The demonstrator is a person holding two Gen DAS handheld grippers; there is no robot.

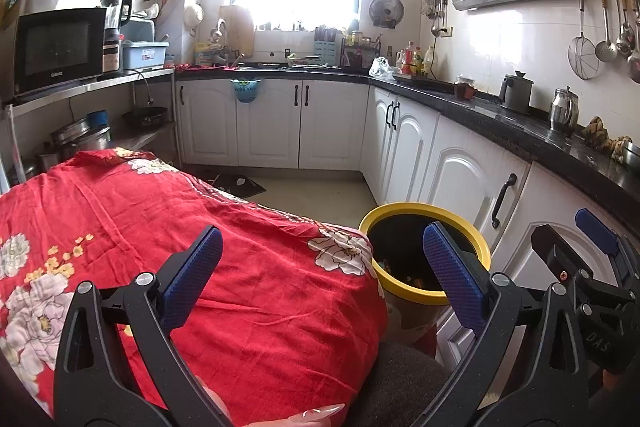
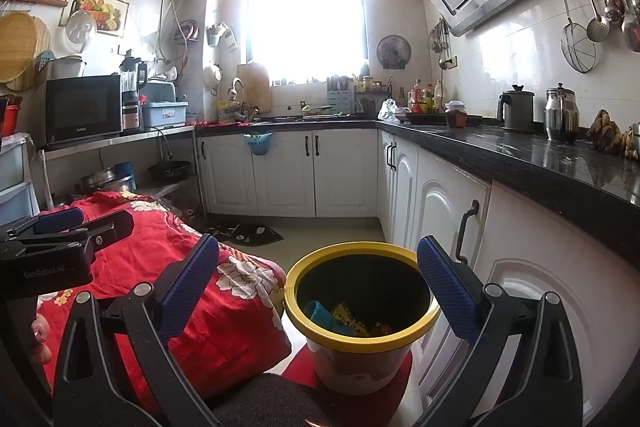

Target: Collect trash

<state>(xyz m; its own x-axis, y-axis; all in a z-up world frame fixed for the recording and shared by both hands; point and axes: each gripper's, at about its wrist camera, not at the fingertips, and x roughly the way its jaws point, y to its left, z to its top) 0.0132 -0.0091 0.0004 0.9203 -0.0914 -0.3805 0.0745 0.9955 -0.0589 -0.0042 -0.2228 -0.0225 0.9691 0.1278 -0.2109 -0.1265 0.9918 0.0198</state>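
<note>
Yellow-rimmed bin (image 2: 362,311) sits between both wide, empty grippers; left gripper (image 2: 60,227) reads "SenRoboAI".

Right tool (image 2: 318,279) (jaws apart) above yellow-rimmed bin (image 2: 416,337).

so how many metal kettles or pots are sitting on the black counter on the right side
2: a grey kettle nearer the window, and a shiny steel pot beside it, nearer the camera. Others may sit beyond the frame.
</note>
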